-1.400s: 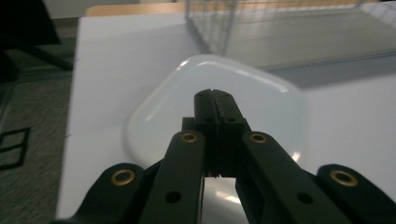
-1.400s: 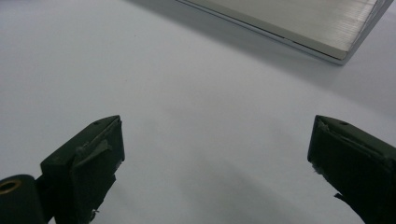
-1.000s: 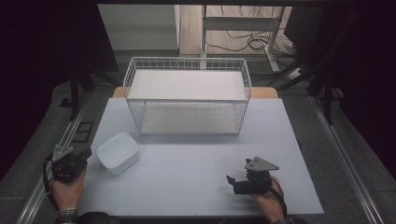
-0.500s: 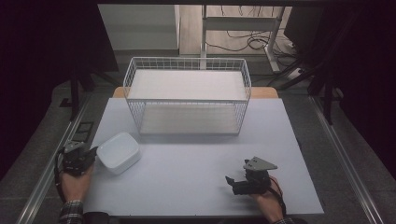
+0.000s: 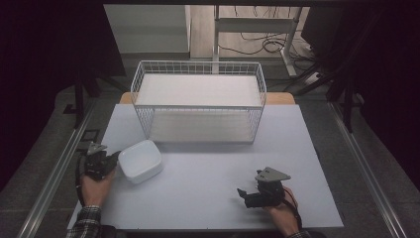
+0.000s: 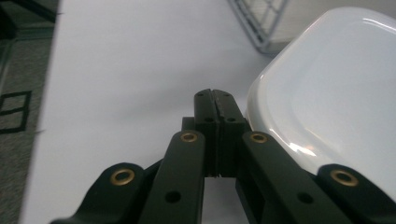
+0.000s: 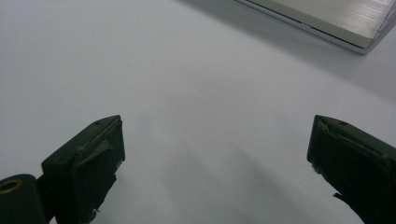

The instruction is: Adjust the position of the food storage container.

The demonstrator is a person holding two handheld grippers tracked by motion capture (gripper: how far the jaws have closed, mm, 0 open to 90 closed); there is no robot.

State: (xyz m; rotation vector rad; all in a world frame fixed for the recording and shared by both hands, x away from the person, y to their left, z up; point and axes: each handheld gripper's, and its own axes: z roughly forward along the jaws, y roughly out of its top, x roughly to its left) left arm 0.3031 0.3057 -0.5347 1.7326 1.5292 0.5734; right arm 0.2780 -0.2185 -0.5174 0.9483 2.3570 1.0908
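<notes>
Container [image 5: 141,160], white, square with rounded corners, sits on the near left part of the white table [image 5: 208,173], just in front of the wire basket [image 5: 198,106] and apart from it. In the left gripper view the container [image 6: 336,93] lies just beside the closed tips, close enough that I cannot tell whether they touch its side.

The left gripper [image 5: 115,157] has its 2 jaws pressed together with nothing between them, their tips at the container's left edge. The right gripper [image 5: 241,192] rests near the front right of the table, well apart from the container, its 2 jaws standing wide apart over bare tabletop.

Risk, as I judge it: shut jaws cannot take hold of the rim, so a further advance would only shove the container sideways across the smooth table, perhaps spinning it or driving it toward the basket's wire wall. A push landing off-centre would turn it rather than slide it straight.

Compared with the high view 1 second earlier, the left hand has travelled in from the table's left edge toward the container, which lies in much the same spot. The right hand has not shifted.
</notes>
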